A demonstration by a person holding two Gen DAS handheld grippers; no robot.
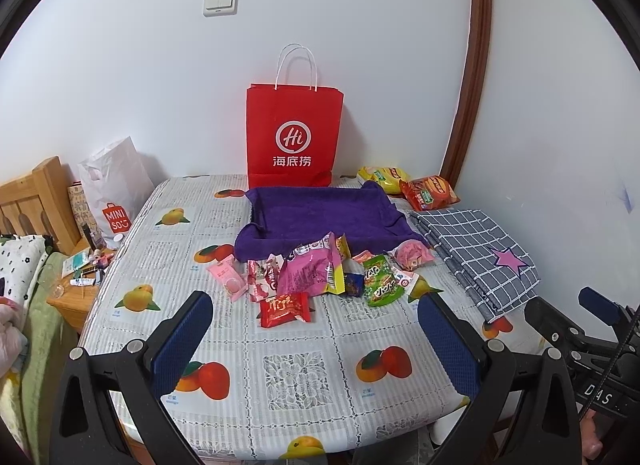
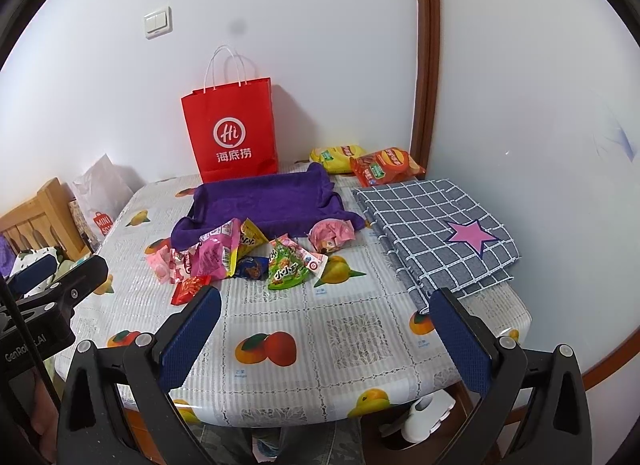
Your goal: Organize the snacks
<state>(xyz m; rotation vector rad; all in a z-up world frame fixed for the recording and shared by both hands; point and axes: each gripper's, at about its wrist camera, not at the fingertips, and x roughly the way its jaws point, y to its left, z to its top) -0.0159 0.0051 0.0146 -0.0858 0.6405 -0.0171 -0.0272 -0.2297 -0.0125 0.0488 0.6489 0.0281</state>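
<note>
Over a table (image 1: 280, 349) covered in glossy fruit-printed oilcloth, the left wrist view shows the left claw (image 1: 316, 337) hovering with its blue mesh-textured pads spread wide and nothing between them. Ahead lies a loose heap of crinkly foil snack packets (image 1: 316, 281): a big pink pouch (image 1: 310, 271), a flat red wrapper (image 1: 285, 308) nearest the claw, a green bag (image 1: 382, 285). Just behind the heap sits a soft purple terry-cloth tray (image 1: 320, 217) with raised floppy edges, empty, and behind that an upright red paper shopping bag with white cord handles (image 1: 294, 133). Sorting appears not yet begun; the next move likely calls for descending on one packet and pinching thin, slippery film.

From the right wrist view, the right claw (image 2: 324, 337) also stands apart and empty above the near table edge. Two puffy crisp bags, yellow and orange (image 2: 364, 159), rest by the wall, apart from the heap. A folded grey checked cloth with a pink star (image 2: 436, 225) lies flat at the right.
</note>
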